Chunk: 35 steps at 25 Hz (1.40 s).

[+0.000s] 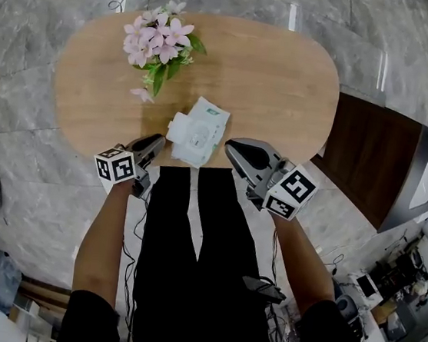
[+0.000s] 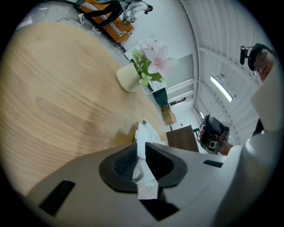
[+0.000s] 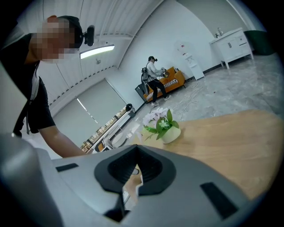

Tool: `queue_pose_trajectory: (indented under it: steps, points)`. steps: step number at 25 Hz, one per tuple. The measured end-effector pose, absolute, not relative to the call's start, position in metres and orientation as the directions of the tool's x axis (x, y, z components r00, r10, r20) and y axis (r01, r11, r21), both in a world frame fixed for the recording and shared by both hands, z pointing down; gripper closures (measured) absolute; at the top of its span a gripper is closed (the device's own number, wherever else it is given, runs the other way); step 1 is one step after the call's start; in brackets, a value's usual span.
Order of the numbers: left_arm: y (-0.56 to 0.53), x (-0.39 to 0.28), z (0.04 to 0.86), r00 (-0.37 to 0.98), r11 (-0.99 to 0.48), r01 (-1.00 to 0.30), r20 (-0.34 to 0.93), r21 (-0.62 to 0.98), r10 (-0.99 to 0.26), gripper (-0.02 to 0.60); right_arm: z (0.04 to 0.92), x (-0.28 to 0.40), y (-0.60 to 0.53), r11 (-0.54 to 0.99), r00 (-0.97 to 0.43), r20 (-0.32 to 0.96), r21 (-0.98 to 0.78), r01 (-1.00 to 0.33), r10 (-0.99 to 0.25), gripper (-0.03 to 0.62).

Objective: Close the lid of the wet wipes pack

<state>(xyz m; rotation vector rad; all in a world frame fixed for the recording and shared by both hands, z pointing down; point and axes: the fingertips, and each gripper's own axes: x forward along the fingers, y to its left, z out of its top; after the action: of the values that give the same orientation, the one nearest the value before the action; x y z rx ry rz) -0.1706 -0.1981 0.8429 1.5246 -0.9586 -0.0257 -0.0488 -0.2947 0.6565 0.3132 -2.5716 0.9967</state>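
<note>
Pack (image 1: 201,126) of wipes lies at the near edge of the oval table (image 1: 287,82); the print on its green label (image 1: 215,113) is too small to read. Left gripper (image 1: 155,143) pinches what looks like the pack's near-left corner between narrow jaws. Right gripper (image 1: 234,147) hovers just right of the pack, jaws together on nothing. 1 bunch of pink flowers (image 1: 159,39) stands farther back.

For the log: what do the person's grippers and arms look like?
The left gripper and right gripper are light grey, tapered, with black ribbed pads inside. Each carries a cube of black-and-white square markers. The person wears black short sleeves and black trousers.
</note>
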Motion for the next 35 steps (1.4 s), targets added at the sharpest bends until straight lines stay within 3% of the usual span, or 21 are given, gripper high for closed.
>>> queue_pose_trajectory:
  steps: [9, 17, 35]
  points:
    - [-0.192, -0.162, 0.860, 0.655, 0.205, -0.477, 0.501, 0.855, -0.566, 0.531, 0.668, -0.032, -0.296, 0.711, -0.900, 0.424, -0.602, -0.364, -0.101, 0.584]
    - [-0.199, -0.159, 0.859, 0.627, 0.209, -0.497, 0.515, 0.842, -0.585, 0.554, 0.675, -0.020, -0.303, 0.714, -0.886, 0.444, -0.578, -0.395, -0.131, 0.583]
    - [-0.207, -0.123, 0.797, 0.679, -0.004, -0.579, 0.479, 0.816, -0.556, 0.557, 0.661, -0.011, -0.299, 0.750, -0.900, 0.412, -0.547, -0.372, -0.146, 0.584]
